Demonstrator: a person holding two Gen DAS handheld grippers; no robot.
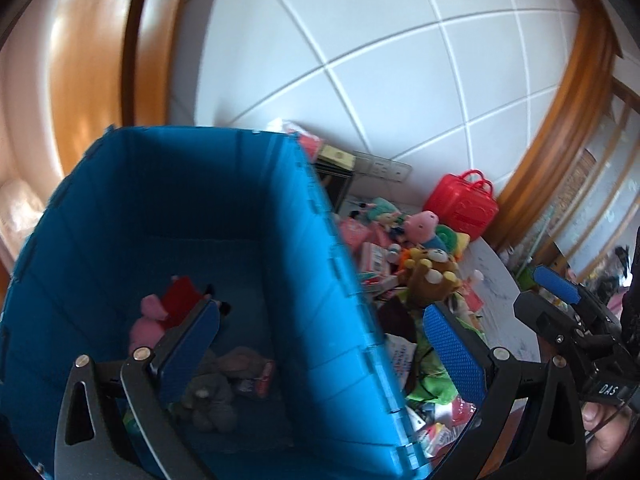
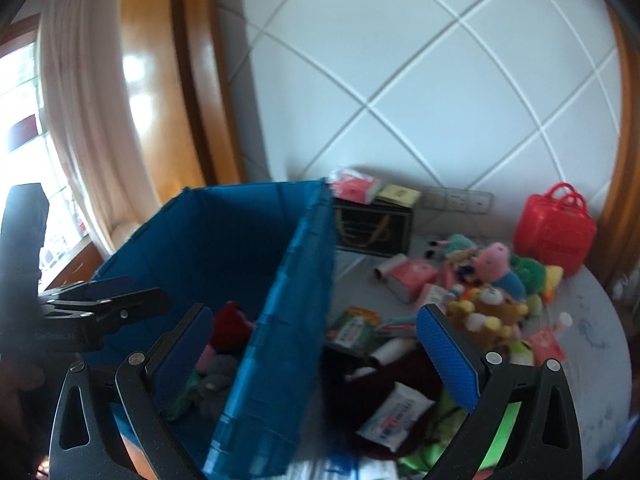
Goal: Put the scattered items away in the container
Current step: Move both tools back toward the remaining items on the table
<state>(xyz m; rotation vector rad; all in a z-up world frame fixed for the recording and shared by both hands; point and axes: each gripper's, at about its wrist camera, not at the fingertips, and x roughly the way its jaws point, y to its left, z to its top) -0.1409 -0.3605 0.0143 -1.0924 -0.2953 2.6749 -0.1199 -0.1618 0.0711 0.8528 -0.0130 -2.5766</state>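
Note:
A blue plastic crate stands on the white table; it also shows in the right wrist view. Inside lie a pink and red plush pig and a grey plush. My left gripper is open and empty, its jaws astride the crate's right wall. My right gripper is open and empty, also astride that wall; it shows at the right of the left wrist view. Scattered toys lie right of the crate: a pink pig plush, a brown bear plush, a tissue pack.
A red toy case stands at the back right by the wall. A black box with a pink pack on top sits behind the crate. Green cloth and small boxes litter the table.

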